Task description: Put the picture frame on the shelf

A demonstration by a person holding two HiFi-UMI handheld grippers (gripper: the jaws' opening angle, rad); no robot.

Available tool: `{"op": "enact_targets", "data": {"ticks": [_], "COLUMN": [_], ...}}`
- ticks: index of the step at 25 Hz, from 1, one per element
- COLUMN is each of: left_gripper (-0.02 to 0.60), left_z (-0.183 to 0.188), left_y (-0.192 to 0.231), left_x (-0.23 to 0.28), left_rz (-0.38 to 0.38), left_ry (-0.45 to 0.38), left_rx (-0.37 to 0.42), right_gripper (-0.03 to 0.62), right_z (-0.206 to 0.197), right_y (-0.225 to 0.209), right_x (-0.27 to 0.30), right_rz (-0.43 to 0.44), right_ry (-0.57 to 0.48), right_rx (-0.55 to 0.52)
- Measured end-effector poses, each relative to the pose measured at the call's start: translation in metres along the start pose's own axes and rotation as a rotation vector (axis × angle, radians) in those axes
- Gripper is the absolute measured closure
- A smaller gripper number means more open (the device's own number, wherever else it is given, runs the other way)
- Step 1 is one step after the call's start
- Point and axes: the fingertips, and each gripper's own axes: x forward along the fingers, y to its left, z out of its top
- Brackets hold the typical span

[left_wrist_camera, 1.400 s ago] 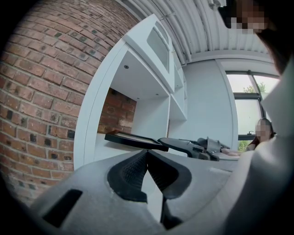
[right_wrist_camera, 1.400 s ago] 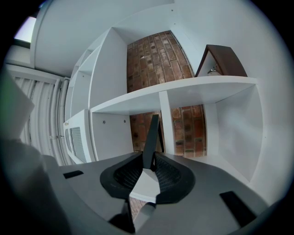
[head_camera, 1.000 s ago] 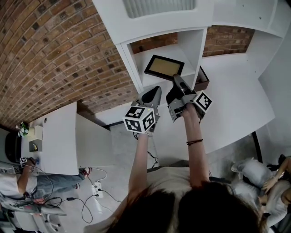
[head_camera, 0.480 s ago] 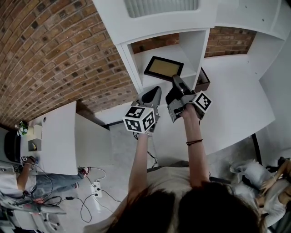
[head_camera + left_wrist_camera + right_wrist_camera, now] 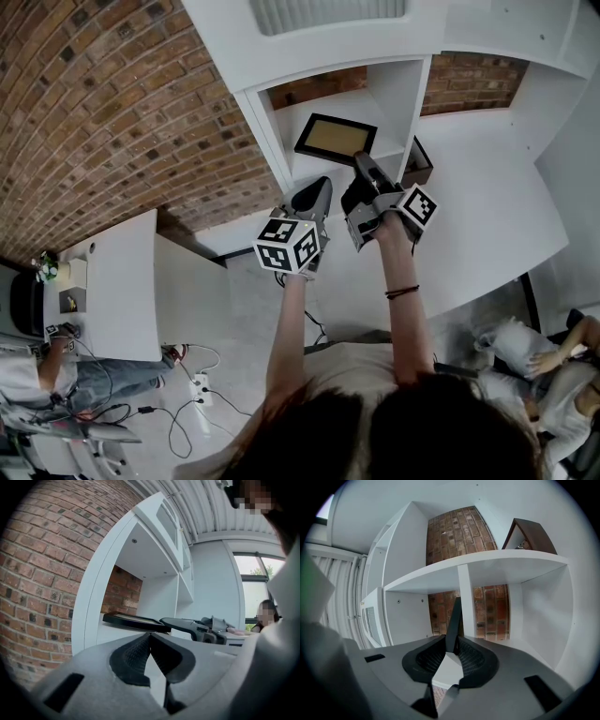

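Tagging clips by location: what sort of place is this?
Probably a lab or office set up like a home: white built-in shelving on a brick wall, with floor cables and a seated person nearby.

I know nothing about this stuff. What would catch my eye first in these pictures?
First, the black picture frame with its tan centre, pinched at one edge by the right hand-held gripper and held flat in an open compartment of the white shelf. Next, the red brick wall to the left, and the left hand-held gripper just below the frame, its jaws together on nothing.
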Motion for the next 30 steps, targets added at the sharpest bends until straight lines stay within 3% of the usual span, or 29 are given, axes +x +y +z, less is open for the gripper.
{"op": "enact_targets", "data": {"ticks": [30], "left_gripper": [0.571], "left_z": [-0.0056], "left_y": [0.0023], "left_x": [-0.0015], "left_rz": [0.008], "left_ry": [0.005], "left_rx": [-0.004], "right_gripper": [0.52], "right_z": [-0.0027], "right_y": [0.0012], "right_x": [-0.0006], "right_rz": [-0.019], "right_ry": [0.005], "right_rx": [0.007]}}
